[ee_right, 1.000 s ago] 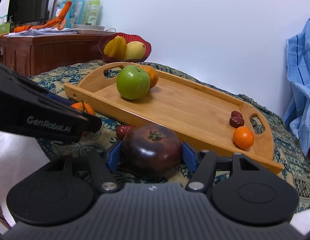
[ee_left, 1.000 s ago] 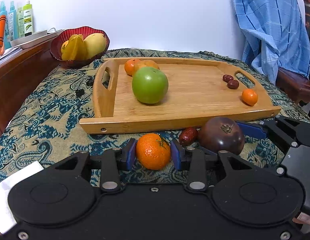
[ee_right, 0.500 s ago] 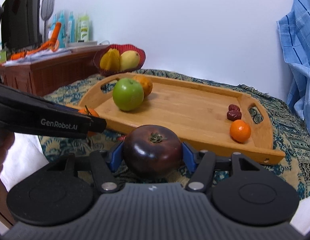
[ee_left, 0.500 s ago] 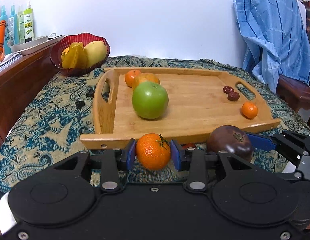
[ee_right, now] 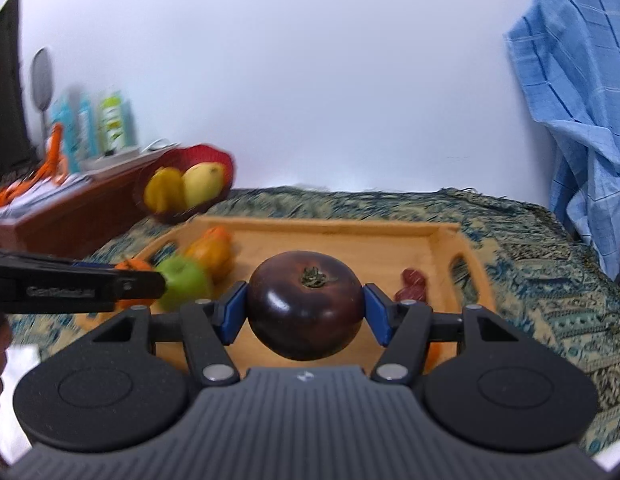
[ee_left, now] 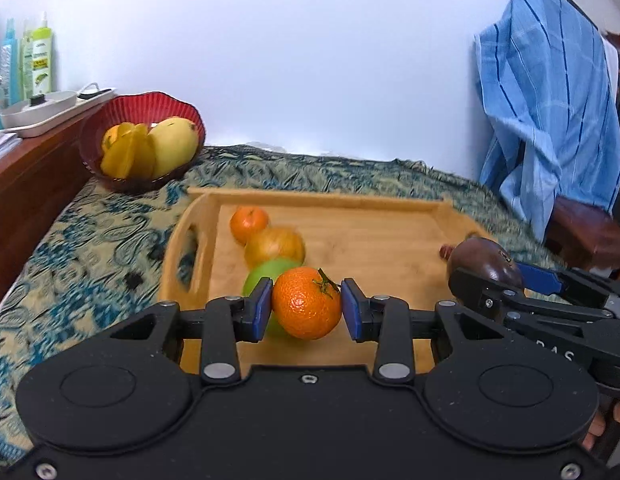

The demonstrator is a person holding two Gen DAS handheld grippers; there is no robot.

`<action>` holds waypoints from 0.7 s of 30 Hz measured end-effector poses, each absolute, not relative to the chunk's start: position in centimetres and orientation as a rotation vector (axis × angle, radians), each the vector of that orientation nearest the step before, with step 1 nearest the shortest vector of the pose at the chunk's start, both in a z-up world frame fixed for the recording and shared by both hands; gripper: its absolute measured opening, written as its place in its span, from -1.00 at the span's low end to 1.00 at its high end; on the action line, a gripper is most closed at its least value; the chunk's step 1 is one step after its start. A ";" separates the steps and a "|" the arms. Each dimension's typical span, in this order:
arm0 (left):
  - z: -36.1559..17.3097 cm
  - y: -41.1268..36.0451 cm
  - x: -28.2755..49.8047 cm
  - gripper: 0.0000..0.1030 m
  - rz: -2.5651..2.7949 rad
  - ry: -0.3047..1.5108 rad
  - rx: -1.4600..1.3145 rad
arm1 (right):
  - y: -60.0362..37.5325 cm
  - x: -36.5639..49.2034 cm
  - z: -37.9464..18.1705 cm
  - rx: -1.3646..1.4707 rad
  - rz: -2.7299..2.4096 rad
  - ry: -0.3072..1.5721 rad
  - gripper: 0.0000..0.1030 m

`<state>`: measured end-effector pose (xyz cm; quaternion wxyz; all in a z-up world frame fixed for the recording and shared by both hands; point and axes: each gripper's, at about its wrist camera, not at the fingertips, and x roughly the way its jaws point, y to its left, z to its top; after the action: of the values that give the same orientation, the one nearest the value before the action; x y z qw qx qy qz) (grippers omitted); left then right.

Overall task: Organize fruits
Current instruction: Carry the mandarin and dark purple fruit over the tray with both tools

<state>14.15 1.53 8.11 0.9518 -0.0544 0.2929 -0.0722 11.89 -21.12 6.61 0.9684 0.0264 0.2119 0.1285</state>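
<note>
Orange mandarin [ee_left: 306, 303], pebbly skin, clamped in left gripper [ee_left: 306, 306] jaws; glossy dark purple fruit [ee_right: 305, 305], probably a tomato, clamped in right gripper [ee_right: 305, 312] jaws. Both hang over smooth wooden tray [ee_right: 442, 240]. Lower each beside its own kind, release gently; round fruit rolls.

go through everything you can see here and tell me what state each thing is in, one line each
left gripper: shut on the mandarin.
mandarin: held off the cloth, in front of the tray.
right gripper: shut on the dark tomato.
dark tomato: held aloft, stem up.
wooden tray: flat on the cloth, holding fruit.
green apple: resting in the tray.
red bowl: upright, filled with yellow fruit.
</note>
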 end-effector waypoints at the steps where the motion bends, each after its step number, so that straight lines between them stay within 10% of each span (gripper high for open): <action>1: 8.4 1.4 14.9 -0.32 -0.150 0.596 -0.114 | -21.5 12.6 6.8 0.059 0.251 0.428 0.24; 21: 7.9 -2.0 28.7 -0.32 -0.108 0.695 -0.165 | -26.1 23.7 6.4 0.164 0.134 0.486 0.24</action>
<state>28.65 -2.00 7.90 0.9355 -0.0809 0.3400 -0.0529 23.67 -26.14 6.37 0.9650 0.0812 0.2403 0.0664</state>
